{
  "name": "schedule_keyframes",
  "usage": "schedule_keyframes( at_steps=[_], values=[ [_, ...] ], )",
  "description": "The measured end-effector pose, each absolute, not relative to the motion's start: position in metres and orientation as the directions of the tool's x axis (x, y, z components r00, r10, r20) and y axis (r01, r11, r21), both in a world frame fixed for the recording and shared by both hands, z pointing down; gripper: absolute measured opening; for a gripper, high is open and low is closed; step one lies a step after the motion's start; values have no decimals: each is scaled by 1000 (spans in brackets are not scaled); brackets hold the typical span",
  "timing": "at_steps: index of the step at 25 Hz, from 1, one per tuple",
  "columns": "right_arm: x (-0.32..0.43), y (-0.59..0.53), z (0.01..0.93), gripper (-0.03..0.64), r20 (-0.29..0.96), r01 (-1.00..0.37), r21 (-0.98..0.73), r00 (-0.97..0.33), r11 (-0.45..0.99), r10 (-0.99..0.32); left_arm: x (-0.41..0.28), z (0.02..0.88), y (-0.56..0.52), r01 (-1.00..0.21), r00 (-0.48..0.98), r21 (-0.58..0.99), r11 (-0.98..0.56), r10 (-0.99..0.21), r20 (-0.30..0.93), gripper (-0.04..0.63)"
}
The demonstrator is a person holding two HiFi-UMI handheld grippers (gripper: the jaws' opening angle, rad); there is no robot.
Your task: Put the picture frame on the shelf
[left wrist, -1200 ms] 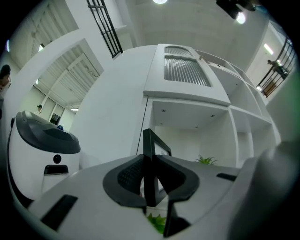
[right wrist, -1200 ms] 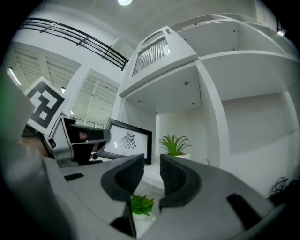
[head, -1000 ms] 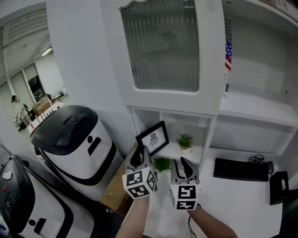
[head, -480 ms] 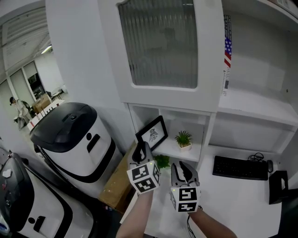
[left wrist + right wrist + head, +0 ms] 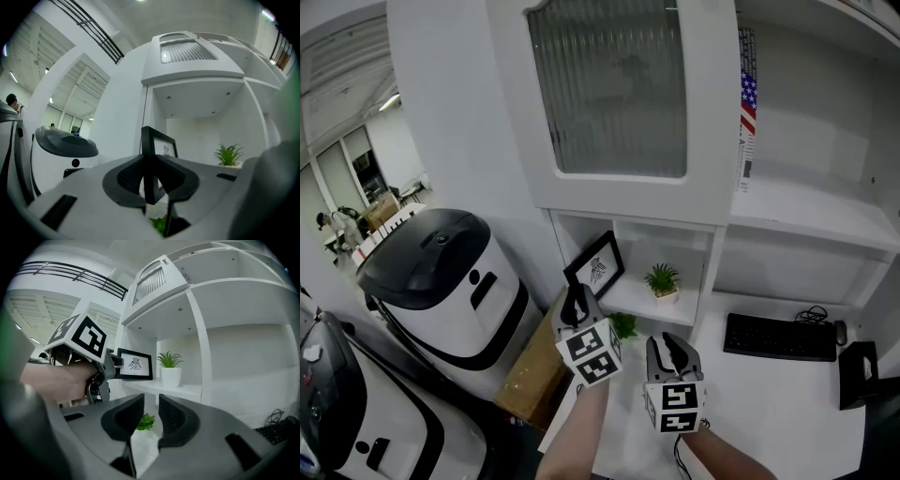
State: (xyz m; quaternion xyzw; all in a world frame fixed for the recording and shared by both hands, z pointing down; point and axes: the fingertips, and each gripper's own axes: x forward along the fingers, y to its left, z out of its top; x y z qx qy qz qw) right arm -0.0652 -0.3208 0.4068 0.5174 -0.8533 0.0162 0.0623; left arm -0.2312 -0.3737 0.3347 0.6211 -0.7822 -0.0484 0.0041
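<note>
The black picture frame (image 5: 594,265) with a small drawing stands upright at the left end of the low white shelf (image 5: 635,302); whether its bottom edge rests on the shelf I cannot tell. My left gripper (image 5: 575,302) is shut on the frame's near left edge. In the left gripper view the frame (image 5: 158,145) sits edge-on between the pads of the left gripper (image 5: 151,176). The right gripper view shows the frame (image 5: 135,366) beside a potted plant (image 5: 169,369). My right gripper (image 5: 671,345) hangs lower right of the shelf, open, nothing between its fingers (image 5: 174,416).
A small potted plant (image 5: 661,281) stands on the same shelf, a leafy green plant (image 5: 623,325) on the desk below. A keyboard (image 5: 780,337) lies to the right. A ribbed-glass cabinet door (image 5: 609,94) hangs above. A black-and-white machine (image 5: 441,281) stands at the left.
The right gripper has sunk a little. The left gripper keeps its hold on the frame at the shelf, nearly still. My head view has shifted slightly.
</note>
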Motion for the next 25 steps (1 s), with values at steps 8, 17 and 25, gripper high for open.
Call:
schedule_keyframes(
  at_steps=[8, 17, 25],
  values=[
    [-58, -319, 412, 89, 133, -886, 34, -455, 463, -881, -231, 342, -372, -959, -276, 85, 272, -961, -36, 75],
    [-53, -317, 415, 89, 146, -883, 23, -461, 469, -875, -223, 359, -380, -967, -204, 152, 206, -979, 28, 117],
    [-48, -314, 421, 89, 155, -882, 12, -464, 471, -872, -214, 375, -369, -971, -128, 197, 137, -990, 57, 193]
  ],
)
